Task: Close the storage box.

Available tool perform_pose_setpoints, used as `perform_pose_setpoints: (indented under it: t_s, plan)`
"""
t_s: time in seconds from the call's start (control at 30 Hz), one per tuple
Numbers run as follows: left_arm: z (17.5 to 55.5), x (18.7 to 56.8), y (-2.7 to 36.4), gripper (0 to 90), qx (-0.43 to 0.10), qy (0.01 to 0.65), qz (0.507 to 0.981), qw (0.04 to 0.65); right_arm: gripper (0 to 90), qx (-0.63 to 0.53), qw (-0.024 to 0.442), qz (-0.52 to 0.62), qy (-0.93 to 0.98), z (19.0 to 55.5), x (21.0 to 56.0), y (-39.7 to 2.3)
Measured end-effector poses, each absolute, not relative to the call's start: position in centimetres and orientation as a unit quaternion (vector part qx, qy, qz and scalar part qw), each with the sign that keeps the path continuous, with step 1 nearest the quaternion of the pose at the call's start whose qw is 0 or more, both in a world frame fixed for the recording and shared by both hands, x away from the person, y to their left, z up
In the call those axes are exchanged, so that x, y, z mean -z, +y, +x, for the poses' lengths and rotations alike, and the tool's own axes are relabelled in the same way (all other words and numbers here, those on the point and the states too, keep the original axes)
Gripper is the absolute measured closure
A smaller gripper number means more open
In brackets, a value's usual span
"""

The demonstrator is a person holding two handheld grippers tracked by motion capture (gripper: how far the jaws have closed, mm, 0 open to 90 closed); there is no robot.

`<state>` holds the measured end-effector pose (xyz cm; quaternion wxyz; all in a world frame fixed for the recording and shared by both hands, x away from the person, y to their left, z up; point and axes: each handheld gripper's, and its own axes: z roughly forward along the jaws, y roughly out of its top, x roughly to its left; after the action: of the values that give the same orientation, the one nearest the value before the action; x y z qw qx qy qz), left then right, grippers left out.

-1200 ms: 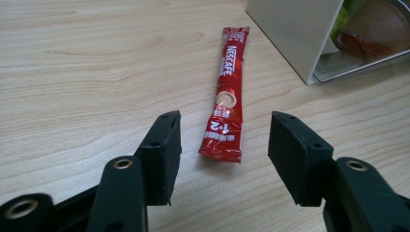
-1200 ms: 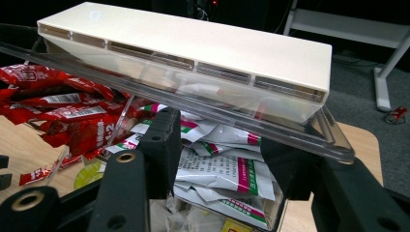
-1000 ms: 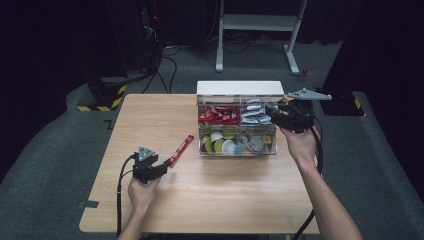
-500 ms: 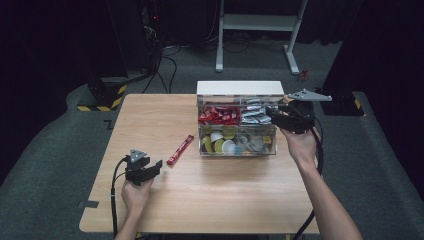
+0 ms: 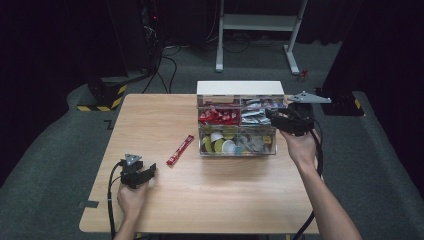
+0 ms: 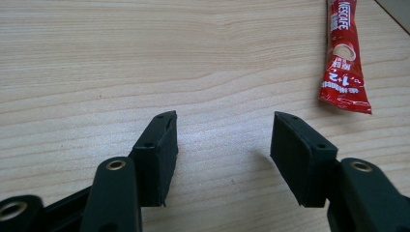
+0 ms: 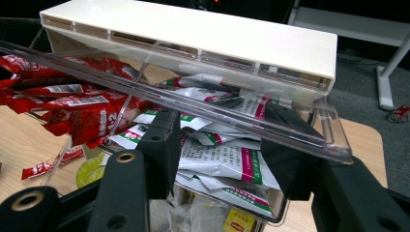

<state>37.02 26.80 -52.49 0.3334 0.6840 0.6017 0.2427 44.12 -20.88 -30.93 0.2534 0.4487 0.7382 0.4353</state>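
Observation:
A red Nescafe stick (image 5: pixel 180 149) (image 6: pixel 343 63) lies flat on the wooden table (image 5: pixel 225 200), left of a clear organiser box (image 5: pixel 240 88) with a white top. My left gripper (image 5: pixel 150 170) (image 6: pixel 222 140) rests low near the table's front left, jaws open with only bare wood between them; the stick lies ahead of its right jaw. My right gripper (image 5: pixel 272 116) (image 7: pixel 222 145) is at the box's upper right, shut on the right end of the tilted-out clear front (image 7: pixel 217 104). White and green sachets (image 7: pixel 227 159) fill the space behind that front.
The upper row of the box holds red sticks (image 5: pixel 215 116) at left; the lower row holds round capsules (image 5: pixel 225 146). Behind the table there are a white stand (image 5: pixel 255 22), floor cables and a yellow-black striped block (image 5: pixel 102 95). Bare wood stretches along the table's near edge.
My left gripper has drawn back toward the near left corner, away from the red stick, which stays lying on the table. The right gripper has kept still at the box.

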Motion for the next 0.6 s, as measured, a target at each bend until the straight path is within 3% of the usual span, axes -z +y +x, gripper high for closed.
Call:
perform_pose_setpoints:
  t_s: [0.2,0.6]
  plan:
    - [36.9,52.7,26.3,41.4,-0.267,0.584,0.696,0.32,49.4,-0.435,0.25,0.451,0.738,44.0,31.1,-20.9]
    - [36.9,52.8,26.2,38.1,-0.265,0.581,0.701,0.318,49.5,-0.433,0.246,0.451,0.741,43.8,32.1,-21.0]
